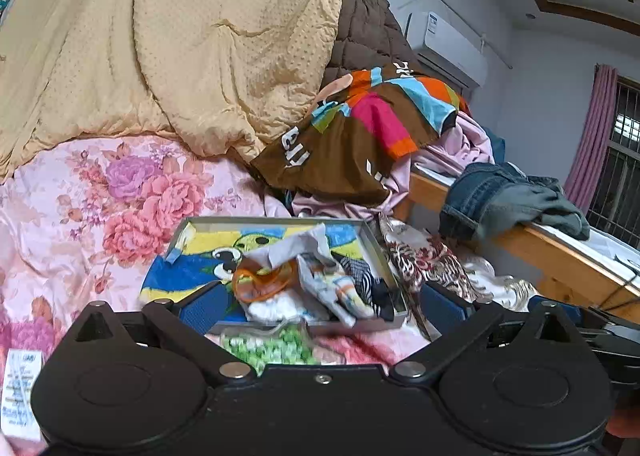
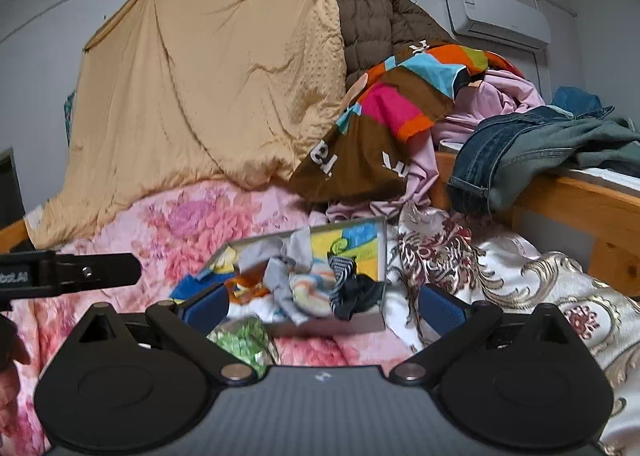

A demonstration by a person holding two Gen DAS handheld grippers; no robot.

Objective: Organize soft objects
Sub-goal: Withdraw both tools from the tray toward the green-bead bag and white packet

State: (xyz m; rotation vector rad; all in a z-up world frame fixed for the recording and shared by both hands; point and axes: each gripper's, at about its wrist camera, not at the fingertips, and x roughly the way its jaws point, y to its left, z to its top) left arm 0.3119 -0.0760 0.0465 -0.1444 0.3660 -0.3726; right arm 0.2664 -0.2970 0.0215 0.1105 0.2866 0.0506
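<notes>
Left gripper (image 1: 320, 306) wide open, nothing between its blue pads; right gripper (image 2: 322, 306) also spread open and empty. Both point at bed with pink floral sheet (image 1: 100, 207). Big tan blanket (image 1: 180, 35) hangs behind, brown patchwork cloth (image 1: 352, 135) heaped beside it, jeans (image 1: 500, 199) draped over wooden rail. Shallow box (image 1: 372, 234) sits on sheet just ahead, holding jumbled socks (image 1: 340, 288) and orange cloth (image 1: 260, 284). Green-spotted bag (image 1: 268, 348) lies just in front of box.

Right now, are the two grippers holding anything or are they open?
Left gripper: open, holding nothing, in front of the box of small clothes.
Right gripper: open, holding nothing.
</notes>
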